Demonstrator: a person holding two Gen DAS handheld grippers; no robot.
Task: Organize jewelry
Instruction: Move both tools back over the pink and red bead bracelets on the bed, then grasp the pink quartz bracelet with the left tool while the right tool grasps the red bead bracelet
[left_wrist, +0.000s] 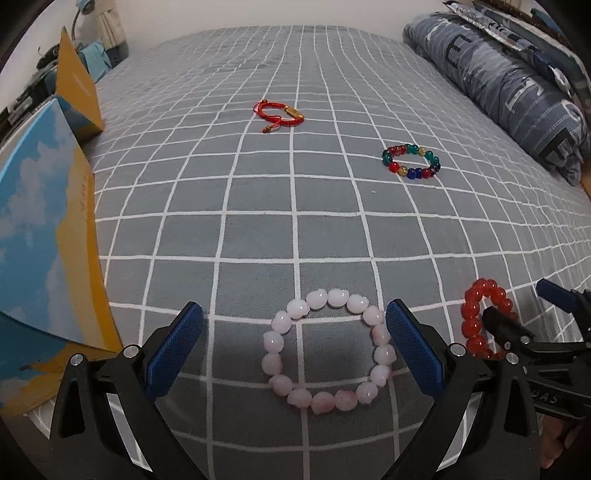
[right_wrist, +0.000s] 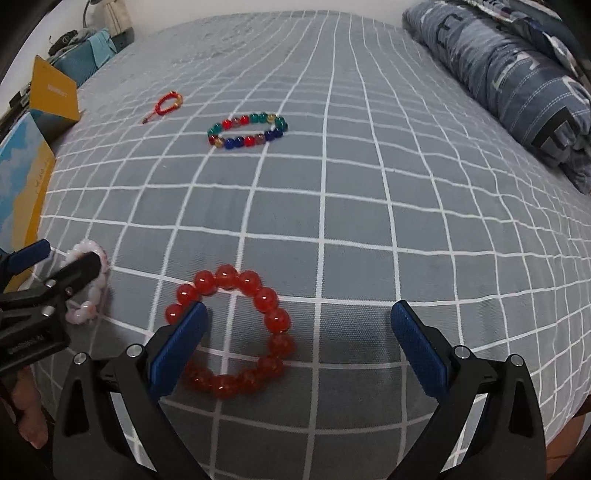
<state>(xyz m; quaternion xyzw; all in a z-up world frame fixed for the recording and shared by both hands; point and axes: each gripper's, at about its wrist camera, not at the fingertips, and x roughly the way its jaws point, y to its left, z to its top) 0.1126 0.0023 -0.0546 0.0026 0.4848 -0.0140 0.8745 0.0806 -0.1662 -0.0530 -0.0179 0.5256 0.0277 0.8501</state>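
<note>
A pale pink bead bracelet (left_wrist: 327, 350) lies on the checked grey bedsheet (left_wrist: 295, 206) between the fingers of my open left gripper (left_wrist: 293, 325); it also shows in the right wrist view (right_wrist: 90, 306). A red bead bracelet (right_wrist: 236, 332) lies under my open right gripper (right_wrist: 299, 325), whose left finger (right_wrist: 181, 343) covers part of the ring. It shows in the left wrist view (left_wrist: 484, 317) behind the right gripper's finger. A multicoloured bead bracelet (left_wrist: 410, 161) (right_wrist: 246, 130) and a red cord bracelet (left_wrist: 279, 114) (right_wrist: 166, 105) lie farther away on the sheet.
An open yellow and blue box (left_wrist: 48, 206) (right_wrist: 22, 173) stands at the left edge of the bed. A folded blue quilt (left_wrist: 509, 85) (right_wrist: 517, 81) lies along the right side. Clutter sits beyond the far left corner.
</note>
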